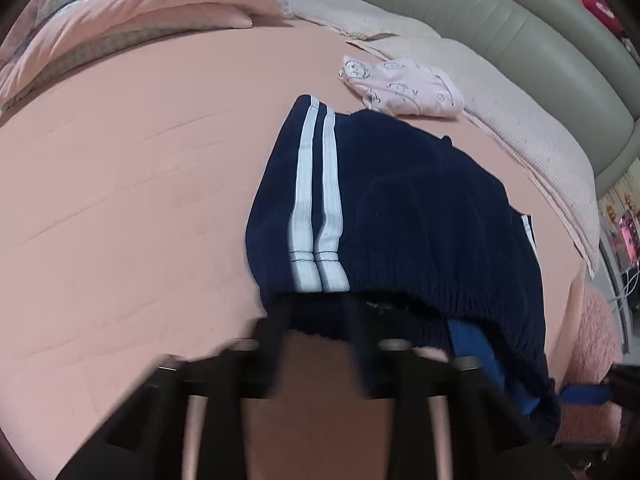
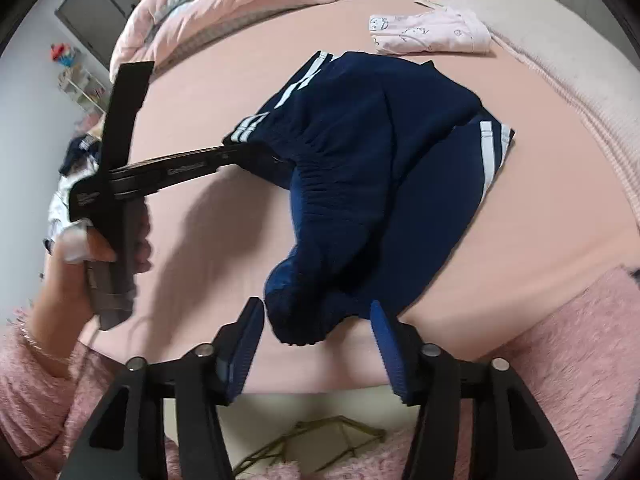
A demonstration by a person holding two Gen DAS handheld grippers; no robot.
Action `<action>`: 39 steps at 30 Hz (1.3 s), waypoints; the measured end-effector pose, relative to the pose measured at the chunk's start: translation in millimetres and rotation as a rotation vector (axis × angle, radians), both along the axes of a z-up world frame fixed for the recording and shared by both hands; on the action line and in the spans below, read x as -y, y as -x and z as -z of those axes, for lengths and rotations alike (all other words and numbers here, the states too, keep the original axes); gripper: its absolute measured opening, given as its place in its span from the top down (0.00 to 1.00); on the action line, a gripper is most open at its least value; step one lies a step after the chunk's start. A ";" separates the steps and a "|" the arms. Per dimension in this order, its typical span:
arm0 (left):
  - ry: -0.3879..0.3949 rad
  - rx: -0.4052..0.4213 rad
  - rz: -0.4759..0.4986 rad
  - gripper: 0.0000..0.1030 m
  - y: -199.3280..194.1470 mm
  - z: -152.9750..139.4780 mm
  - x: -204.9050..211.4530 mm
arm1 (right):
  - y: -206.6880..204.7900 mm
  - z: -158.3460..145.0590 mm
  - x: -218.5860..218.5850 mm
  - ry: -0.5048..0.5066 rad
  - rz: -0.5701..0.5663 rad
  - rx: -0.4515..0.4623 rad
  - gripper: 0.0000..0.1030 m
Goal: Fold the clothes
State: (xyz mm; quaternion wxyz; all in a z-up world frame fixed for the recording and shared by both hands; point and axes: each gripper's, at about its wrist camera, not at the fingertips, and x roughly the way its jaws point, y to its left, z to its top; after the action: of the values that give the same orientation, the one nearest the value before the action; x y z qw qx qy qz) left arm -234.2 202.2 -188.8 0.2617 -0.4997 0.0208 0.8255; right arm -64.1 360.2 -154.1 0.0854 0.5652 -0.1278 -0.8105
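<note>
Navy track pants with two white side stripes (image 1: 400,216) lie partly folded on the pink bed sheet (image 1: 120,200); they also show in the right wrist view (image 2: 380,160). My left gripper (image 1: 320,312) is shut on the pants' elastic waistband and lifts it; it shows from the side in the right wrist view (image 2: 256,160). My right gripper (image 2: 316,316) is open, its blue pads (image 2: 244,344) either side of a bunched part of the waistband at the near edge, not closed on it.
A folded pink printed garment (image 1: 404,88) lies beyond the pants, also in the right wrist view (image 2: 432,34). A pink quilt (image 1: 120,12) is heaped at the far left. A beige blanket (image 1: 520,120) and grey headboard (image 1: 540,40) run along the right.
</note>
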 end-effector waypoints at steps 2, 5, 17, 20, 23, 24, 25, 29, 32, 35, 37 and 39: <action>-0.023 -0.020 -0.011 0.56 -2.6 -1.0 -0.1 | 4.1 6.1 3.0 0.015 -0.002 0.015 0.46; 0.038 -0.084 -0.022 0.56 -11.8 -3.5 -2.6 | 16.0 15.7 12.4 0.015 -0.020 0.003 0.46; 0.091 -0.038 -0.082 0.56 15.7 14.2 -0.9 | 33.1 22.9 -17.0 -0.231 0.043 -0.075 0.85; 0.064 -0.032 -0.012 0.56 24.6 10.1 -18.4 | 27.1 11.3 -26.5 -0.222 0.050 -0.097 0.85; 0.143 -0.050 0.065 0.56 13.1 7.7 -23.2 | 23.5 11.3 -30.9 -0.146 0.049 -0.070 0.85; 0.140 -0.050 0.067 0.56 8.4 7.4 -17.6 | 24.5 13.4 -29.0 -0.174 0.050 -0.076 0.85; 0.142 -0.052 0.072 0.56 3.6 7.6 -12.3 | 25.4 15.6 -27.1 -0.201 0.051 -0.082 0.85; 0.185 -0.092 0.113 0.56 -14.1 11.7 -2.5 | 38.0 25.5 -31.7 -0.339 0.085 -0.072 0.85; 0.209 -0.142 0.100 0.54 -11.2 11.7 -7.3 | 43.8 19.4 -45.3 -0.270 0.136 -0.062 0.84; 0.236 -0.181 0.037 0.78 3.7 12.2 -17.4 | 41.9 18.9 -46.5 -0.129 0.092 -0.024 0.83; 0.192 -0.145 0.009 0.92 12.7 7.4 -18.0 | 37.2 28.3 -40.3 -0.018 0.032 0.033 0.83; 0.112 -0.118 -0.028 0.95 18.1 -4.1 -14.5 | 32.5 37.9 -29.0 0.049 -0.020 0.071 0.83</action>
State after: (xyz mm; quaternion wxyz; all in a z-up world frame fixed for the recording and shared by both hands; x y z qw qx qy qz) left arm -252.3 216.7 -184.7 0.2200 -0.4641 0.0756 0.8547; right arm -96.6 389.2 -192.0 0.1029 0.5926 -0.1448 -0.7856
